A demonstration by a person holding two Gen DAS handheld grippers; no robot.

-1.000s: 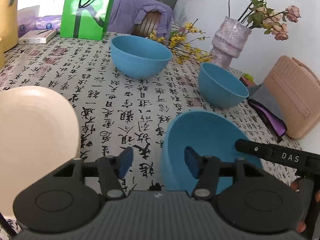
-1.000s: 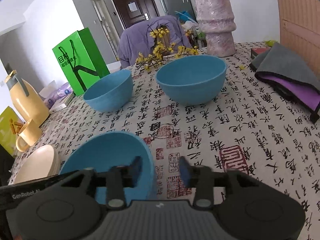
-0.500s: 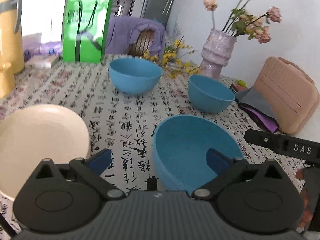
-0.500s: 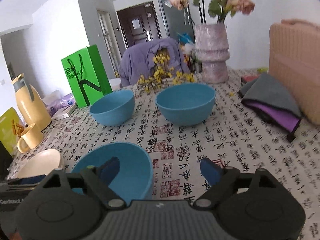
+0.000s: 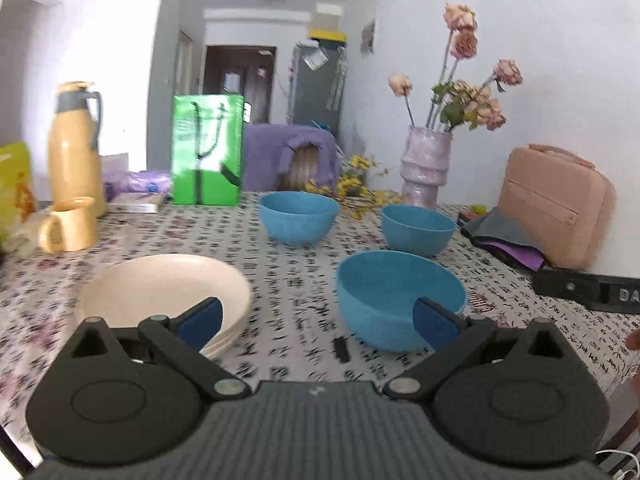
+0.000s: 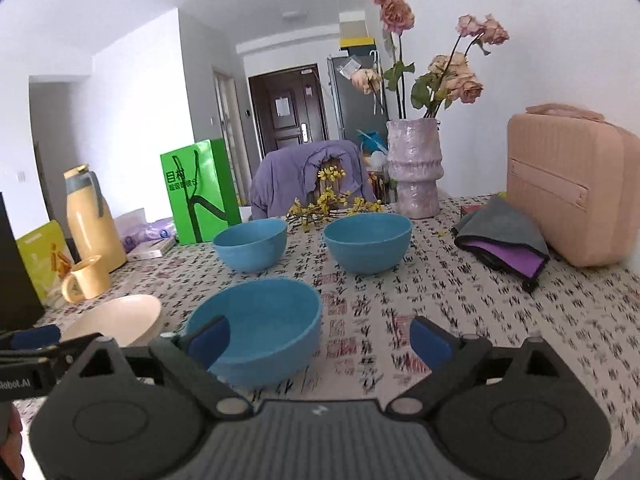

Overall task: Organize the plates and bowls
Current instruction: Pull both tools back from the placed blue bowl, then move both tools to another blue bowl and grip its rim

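Three blue bowls stand apart on the patterned tablecloth. The near bowl (image 5: 398, 296) (image 6: 260, 326) sits just ahead of both grippers. Two more blue bowls stand behind it, one at the left (image 5: 299, 216) (image 6: 250, 243) and one at the right (image 5: 418, 226) (image 6: 367, 242). A stack of cream plates (image 5: 164, 296) (image 6: 116, 320) lies at the left. My left gripper (image 5: 316, 322) is open and empty, raised above the table between plates and near bowl. My right gripper (image 6: 320, 338) is open and empty, just right of the near bowl.
A yellow mug (image 5: 70, 224) and yellow thermos (image 5: 74, 146) stand at the far left. A green bag (image 5: 206, 148), a vase of flowers (image 5: 426, 168), a pink case (image 5: 554, 208) and a grey and purple cloth (image 6: 504, 238) line the back and right.
Both grippers have opened wide and pulled up and back from the near blue bowl, which now stands free on the table. The views have tilted up toward the room.
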